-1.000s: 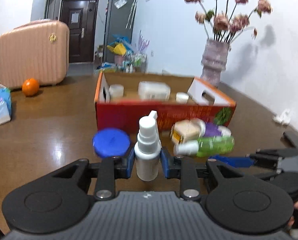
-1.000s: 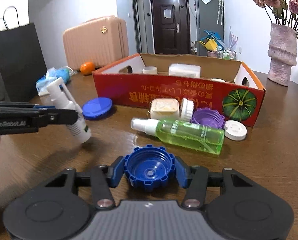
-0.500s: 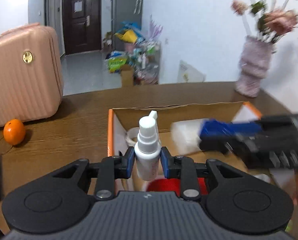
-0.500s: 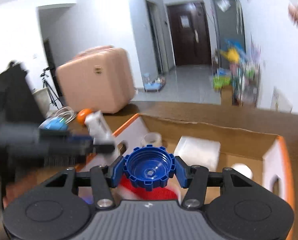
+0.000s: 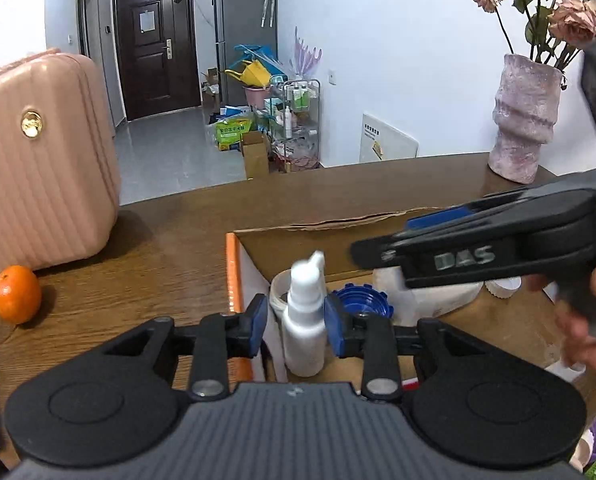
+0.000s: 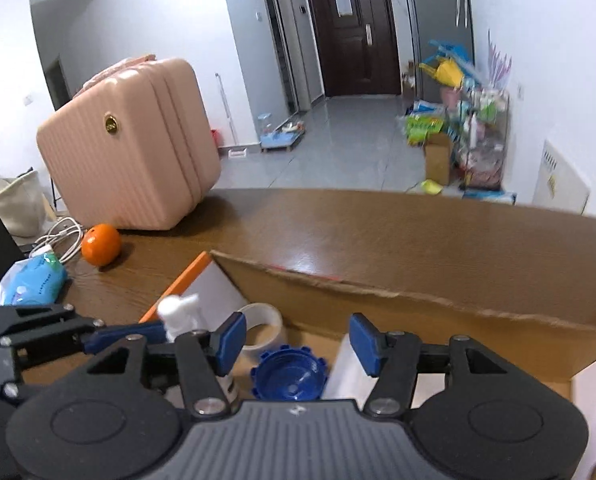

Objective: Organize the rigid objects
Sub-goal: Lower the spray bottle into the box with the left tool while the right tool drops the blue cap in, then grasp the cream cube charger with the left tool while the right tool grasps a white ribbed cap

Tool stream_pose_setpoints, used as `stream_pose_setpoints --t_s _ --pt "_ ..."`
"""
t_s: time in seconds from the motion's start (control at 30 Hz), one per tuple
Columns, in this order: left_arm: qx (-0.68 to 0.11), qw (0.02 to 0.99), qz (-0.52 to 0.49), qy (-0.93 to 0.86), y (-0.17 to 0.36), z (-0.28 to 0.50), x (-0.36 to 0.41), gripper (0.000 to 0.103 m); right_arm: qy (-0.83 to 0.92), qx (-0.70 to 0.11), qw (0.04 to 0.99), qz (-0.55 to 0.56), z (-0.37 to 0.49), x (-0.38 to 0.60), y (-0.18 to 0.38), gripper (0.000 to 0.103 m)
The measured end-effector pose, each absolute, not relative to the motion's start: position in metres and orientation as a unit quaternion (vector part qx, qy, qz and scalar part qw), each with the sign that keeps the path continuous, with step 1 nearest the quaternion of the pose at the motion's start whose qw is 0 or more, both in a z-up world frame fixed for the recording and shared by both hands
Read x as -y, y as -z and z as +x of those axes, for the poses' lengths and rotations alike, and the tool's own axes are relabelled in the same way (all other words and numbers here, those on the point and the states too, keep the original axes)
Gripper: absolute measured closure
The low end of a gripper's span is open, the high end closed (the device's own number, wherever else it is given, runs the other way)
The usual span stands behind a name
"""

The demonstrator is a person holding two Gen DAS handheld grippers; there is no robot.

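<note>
Both grippers hang over the cardboard box. My left gripper is open; the white spray bottle stands between its blue pads, free of them, inside the box's left end. It also shows in the right wrist view. My right gripper is open and empty. The blue ribbed cap lies on the box floor below it and also shows in the left wrist view. A white tape roll and a white container lie in the box.
A pink suitcase and an orange sit on the brown table at the left. A blue wipes pack lies near the left edge. A vase with flowers stands at the back right.
Both grippers have opened over the box. The left let go of the spray bottle and the right dropped the blue cap onto the box floor.
</note>
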State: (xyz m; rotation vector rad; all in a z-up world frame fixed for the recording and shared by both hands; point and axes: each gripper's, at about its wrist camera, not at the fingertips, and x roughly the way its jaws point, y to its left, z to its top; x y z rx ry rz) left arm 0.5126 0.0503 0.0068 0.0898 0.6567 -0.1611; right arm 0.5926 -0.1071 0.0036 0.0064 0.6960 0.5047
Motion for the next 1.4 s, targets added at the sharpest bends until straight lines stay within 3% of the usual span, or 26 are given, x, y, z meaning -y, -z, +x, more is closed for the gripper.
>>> stream_pose_setpoints --t_s 0.23,0.4,0.47,0.7,0.87,1.03,1.4 --pt "-0.31 0.947 0.051 0.063 -0.04 0.455 -0.065 0.063 -0.223 -0.314 0.922 -0.027 0.534 0.146 -0.042 0.04" --pt "-0.293 0.955 0.04 0.031 -0.059 0.375 -0.076 0.049 -0.2 -0.283 0.937 -0.044 0.454 0.181 -0.063 0.034" --pt "-0.277 0.96 0.039 0.031 -0.061 0.339 -0.076 0.042 -0.195 -0.257 0.945 -0.049 0.412 0.198 -0.066 0.02" --pt "-0.227 0.973 0.043 0.007 -0.053 0.219 -0.059 0.018 -0.179 -0.215 0.96 -0.03 0.287 0.228 -0.046 0.019" --pt "-0.222 0.975 0.016 0.001 -0.038 0.161 -0.049 0.012 -0.174 -0.196 0.965 0.003 0.219 0.234 -0.026 0.018" --pt "-0.265 0.964 -0.003 0.018 -0.011 0.133 -0.042 0.012 -0.199 -0.204 0.957 0.046 0.164 0.245 0.0 0.017" --pt "-0.258 0.966 0.011 0.026 -0.005 0.149 -0.021 0.014 -0.19 -0.229 0.954 0.042 0.164 0.249 0.014 0.019"
